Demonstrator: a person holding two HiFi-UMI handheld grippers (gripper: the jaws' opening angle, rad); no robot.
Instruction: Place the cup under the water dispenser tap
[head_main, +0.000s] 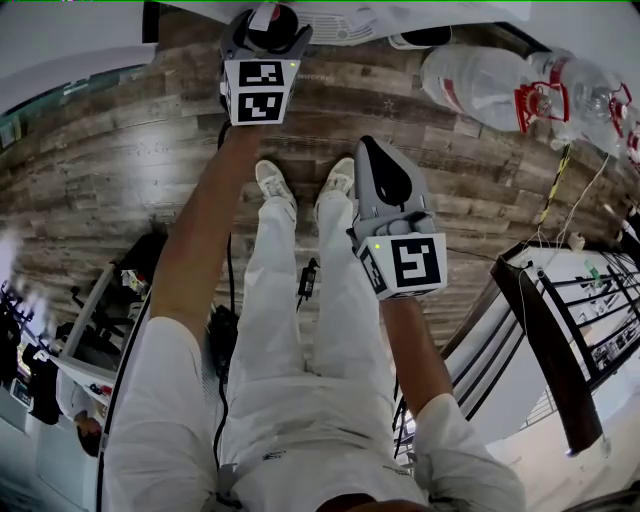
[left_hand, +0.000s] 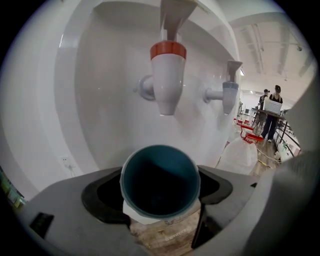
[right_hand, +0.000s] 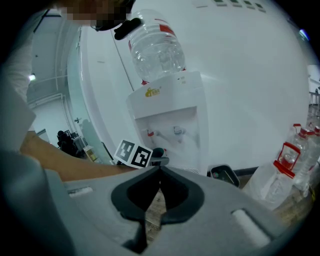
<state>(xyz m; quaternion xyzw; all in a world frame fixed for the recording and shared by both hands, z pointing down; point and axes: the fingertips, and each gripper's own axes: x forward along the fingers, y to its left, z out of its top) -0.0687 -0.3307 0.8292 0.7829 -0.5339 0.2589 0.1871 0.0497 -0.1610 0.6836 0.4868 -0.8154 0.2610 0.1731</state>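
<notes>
A teal cup (left_hand: 160, 181) with a white outside sits between the jaws of my left gripper (head_main: 266, 24), which is shut on it. The cup hangs inside the white water dispenser's (right_hand: 167, 117) recess, directly below the red-capped tap (left_hand: 168, 75). A blue-capped tap (left_hand: 230, 96) is to its right. In the right gripper view the left gripper's marker cube (right_hand: 134, 154) shows in front of the dispenser. My right gripper (head_main: 384, 160) is held back over the floor, its jaws shut with nothing between them.
A large water bottle (right_hand: 154, 46) tops the dispenser. Spare big bottles (head_main: 505, 85) with red handles lie on the wooden floor to the right. A dark railing (head_main: 545, 340) runs at right. A person (left_hand: 273, 111) stands far off.
</notes>
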